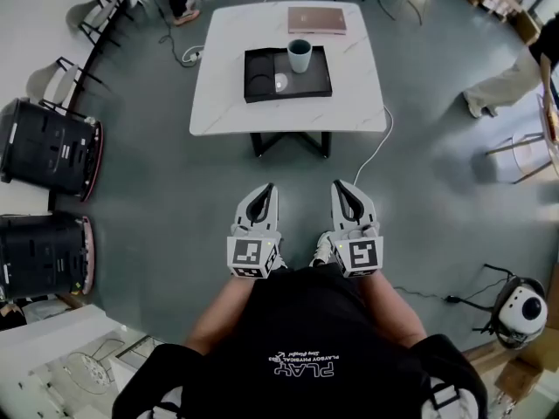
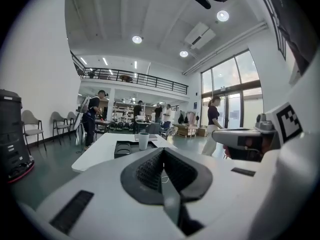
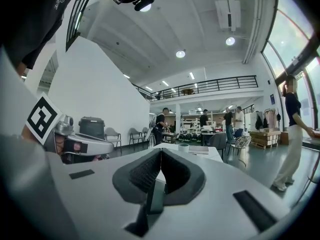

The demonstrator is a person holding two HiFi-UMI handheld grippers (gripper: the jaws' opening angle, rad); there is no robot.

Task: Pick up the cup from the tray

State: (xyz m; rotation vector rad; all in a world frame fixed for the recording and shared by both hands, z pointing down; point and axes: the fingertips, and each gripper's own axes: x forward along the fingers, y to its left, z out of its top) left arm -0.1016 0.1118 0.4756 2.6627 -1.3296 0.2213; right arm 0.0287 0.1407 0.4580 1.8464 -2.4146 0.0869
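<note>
Close to the person's body, the left gripper [image 1: 265, 190] and right gripper [image 1: 342, 187] are side by side above the floor, each with its jaws pressed together on nothing. Well ahead stands a white table [image 1: 218, 103]. On it lies a black tray [image 1: 262, 92], and the cup [image 1: 300, 56] stands upright in the tray's far right corner. Beyond the tray lies a pinkish book [image 1: 317, 20].

Desk [image 1: 349, 94] ahead of me, tray [image 1: 262, 92] on its middle, cup [image 1: 300, 56] in the tray's far right part, book [image 1: 317, 20] behind the tray, my left tongs [image 1: 265, 188] and right tongs [image 1: 342, 185] side by side, well short of the desk
</note>
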